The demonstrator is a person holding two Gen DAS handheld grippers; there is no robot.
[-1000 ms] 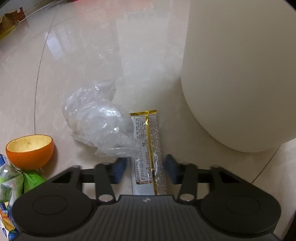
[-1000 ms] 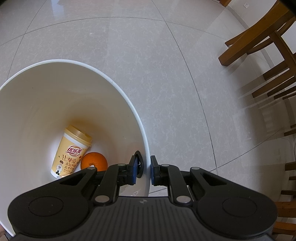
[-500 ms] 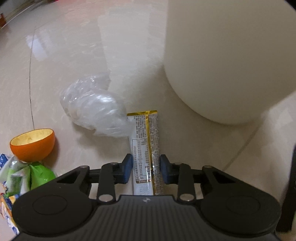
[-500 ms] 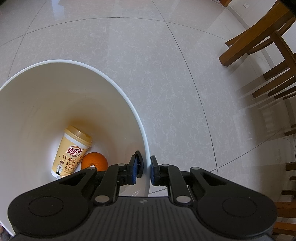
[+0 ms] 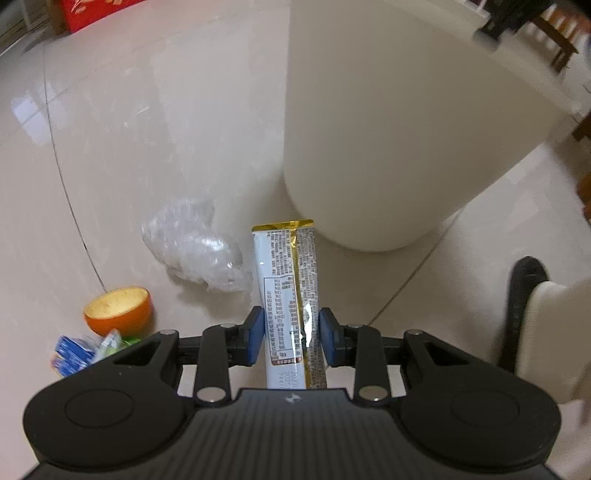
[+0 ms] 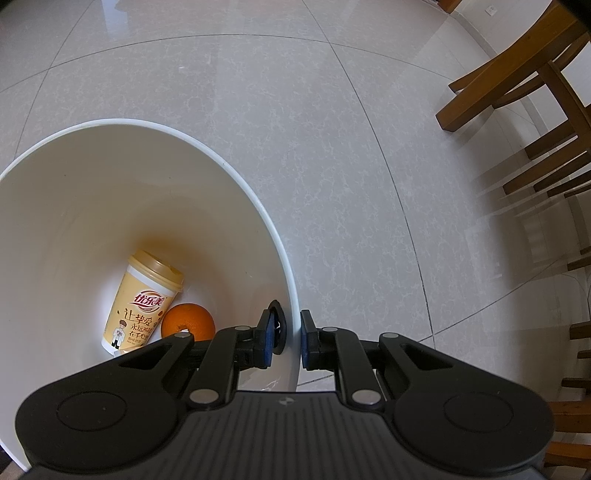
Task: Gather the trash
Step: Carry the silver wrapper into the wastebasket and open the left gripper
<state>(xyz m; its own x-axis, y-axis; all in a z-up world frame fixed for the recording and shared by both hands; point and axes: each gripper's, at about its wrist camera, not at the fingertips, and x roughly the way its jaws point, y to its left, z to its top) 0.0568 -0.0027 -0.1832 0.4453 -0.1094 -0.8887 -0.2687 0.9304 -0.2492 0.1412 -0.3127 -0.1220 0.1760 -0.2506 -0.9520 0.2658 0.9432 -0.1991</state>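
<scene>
My left gripper (image 5: pixel 291 338) is shut on a long white and gold snack wrapper (image 5: pixel 288 291), held off the floor and sticking forward toward the white bin (image 5: pixel 399 122). On the tiles below lie a crumpled clear plastic bag (image 5: pixel 192 247), an orange peel half (image 5: pixel 118 314) and blue-green packets (image 5: pixel 85 350). My right gripper (image 6: pixel 288 341) is shut on the bin's rim (image 6: pixel 291 295), one pad inside and one outside. Inside the bin (image 6: pixel 74 206) lie a yellow milk-tea cup (image 6: pixel 144 299) and an orange (image 6: pixel 188 321).
Wooden chair legs (image 6: pixel 517 92) stand on the tiled floor to the right of the bin. A red box (image 5: pixel 96 11) sits far off at the top left. A dark shoe and pale trouser leg (image 5: pixel 532 314) are at the right in the left wrist view.
My left gripper closed on the snack wrapper and lifted it off the floor, so the bag and peel look smaller and lower. The right gripper stayed on the bin rim.
</scene>
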